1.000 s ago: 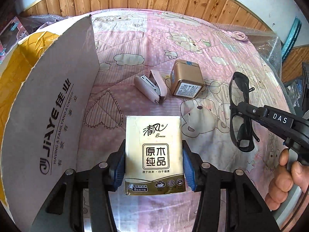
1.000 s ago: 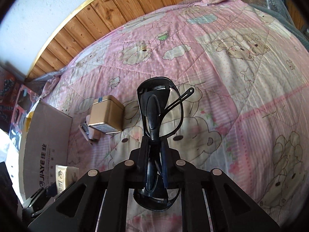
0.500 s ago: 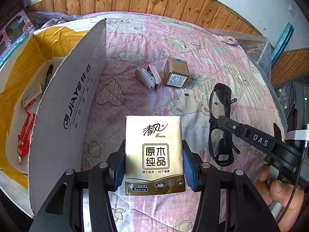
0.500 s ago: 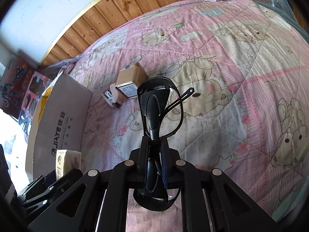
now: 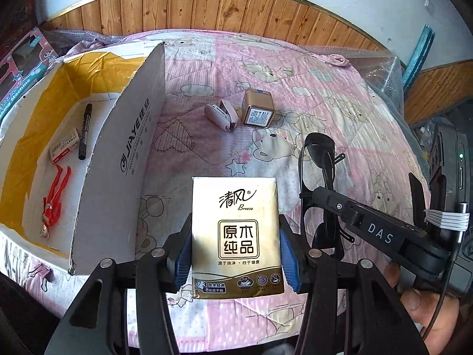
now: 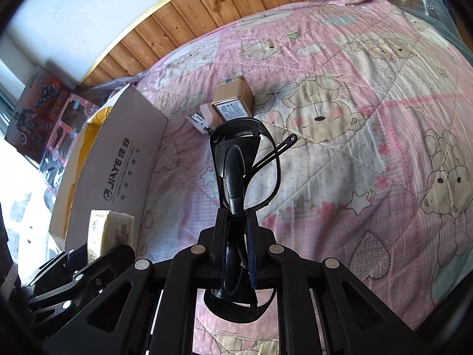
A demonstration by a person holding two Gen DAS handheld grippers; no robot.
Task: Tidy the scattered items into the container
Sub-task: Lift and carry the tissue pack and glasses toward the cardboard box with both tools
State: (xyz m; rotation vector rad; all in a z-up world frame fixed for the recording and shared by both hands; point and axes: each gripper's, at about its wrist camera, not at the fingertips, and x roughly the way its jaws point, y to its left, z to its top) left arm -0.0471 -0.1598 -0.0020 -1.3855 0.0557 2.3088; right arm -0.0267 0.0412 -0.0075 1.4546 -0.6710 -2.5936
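Note:
My left gripper (image 5: pixel 235 254) is shut on a gold-and-white tissue pack (image 5: pixel 236 230), held above the pink quilt. To its right my right gripper (image 6: pixel 236 219) is shut on black sunglasses (image 6: pixel 239 159), also seen as sunglasses (image 5: pixel 319 159) in the left wrist view. The cardboard box (image 5: pixel 130 136) stands open at the left, yellow inside, with a black marker (image 5: pixel 84 130), a small white box (image 5: pixel 63 145) and a red item (image 5: pixel 54 198) in it. A pink-white stapler (image 5: pixel 221 115) and a gold square tin (image 5: pixel 257 108) lie together on the quilt.
The pink bear-print quilt (image 5: pixel 295 68) covers the bed up to a wood-panelled wall (image 5: pixel 207 9). Bubble wrap (image 5: pixel 381 68) lies at the far right edge. Toy boxes (image 6: pixel 44 112) stand beyond the cardboard box. A hand (image 5: pixel 428 304) holds the right gripper.
Both grippers have risen and pulled back with their loads. The inside of the cardboard box has come into view, and the stapler and tin look farther away.

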